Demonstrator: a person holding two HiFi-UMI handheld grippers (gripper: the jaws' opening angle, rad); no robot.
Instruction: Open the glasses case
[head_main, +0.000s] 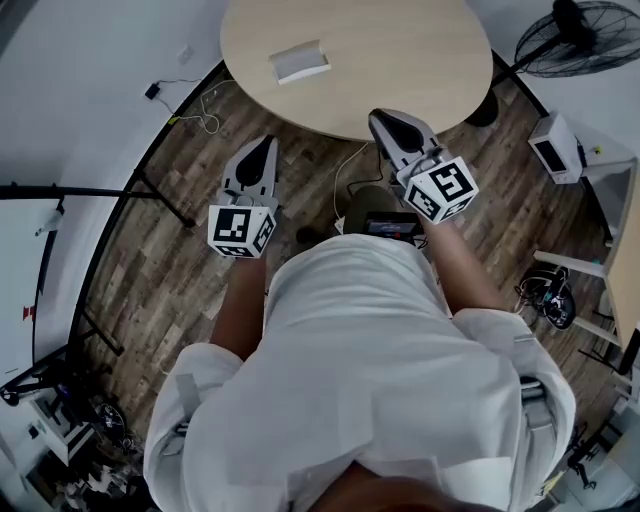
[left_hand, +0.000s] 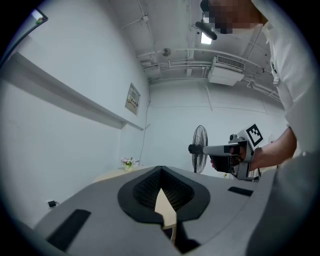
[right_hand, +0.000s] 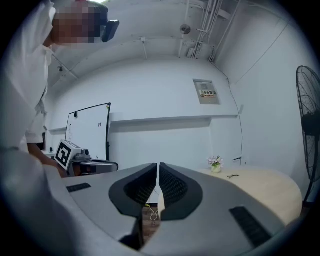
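1. The glasses case (head_main: 299, 62) is lying, seemingly closed, on the round table (head_main: 400, 60) at the head view's upper middle, well apart from both grippers.
2. The left gripper (head_main: 261, 145) and right gripper (head_main: 382, 118) are hanging mid-frame, jaws pressed together, pinching nothing.
3. Judging by this, the approach is in hand. Next, both should be reaching forward and spreading, one steadying the case, one lifting its lid.
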